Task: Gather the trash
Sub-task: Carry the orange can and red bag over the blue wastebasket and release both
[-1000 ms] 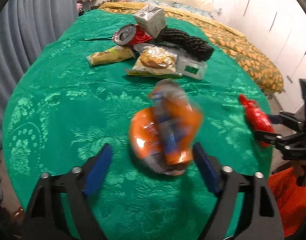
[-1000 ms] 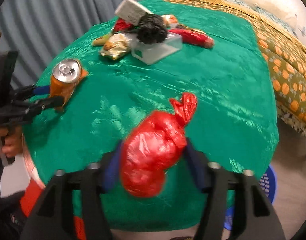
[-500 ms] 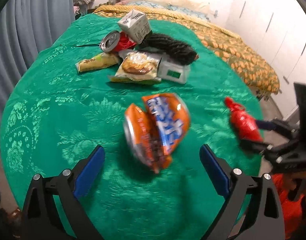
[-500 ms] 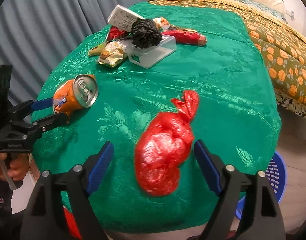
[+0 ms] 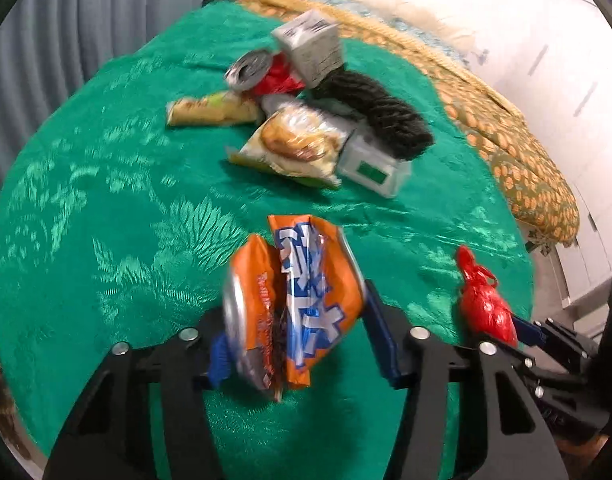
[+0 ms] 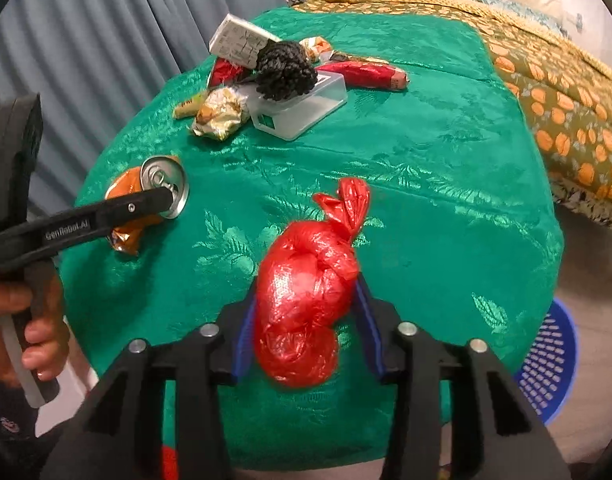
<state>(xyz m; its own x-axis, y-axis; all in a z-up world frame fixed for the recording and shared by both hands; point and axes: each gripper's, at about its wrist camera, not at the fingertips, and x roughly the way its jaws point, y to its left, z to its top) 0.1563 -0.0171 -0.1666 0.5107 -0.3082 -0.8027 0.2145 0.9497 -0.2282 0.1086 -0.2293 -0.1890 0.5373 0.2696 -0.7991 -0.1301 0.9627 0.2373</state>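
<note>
Slick green tablecloth (image 6: 446, 168) could let the crushed orange can (image 5: 293, 304) or knotted red bag (image 6: 306, 304) squirt free as the left gripper (image 5: 295, 344) and right gripper (image 6: 306, 328) are closing around them.

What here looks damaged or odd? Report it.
The crushed orange aluminium drink can between the left gripper fingers is folded nearly in half, its wall split open. The closing right gripper has a knotted red plastic bag between its pads; nothing has spilled.

"GenRobot.AI" in white on the black arm of the left gripper (image 6: 161, 200)
</note>
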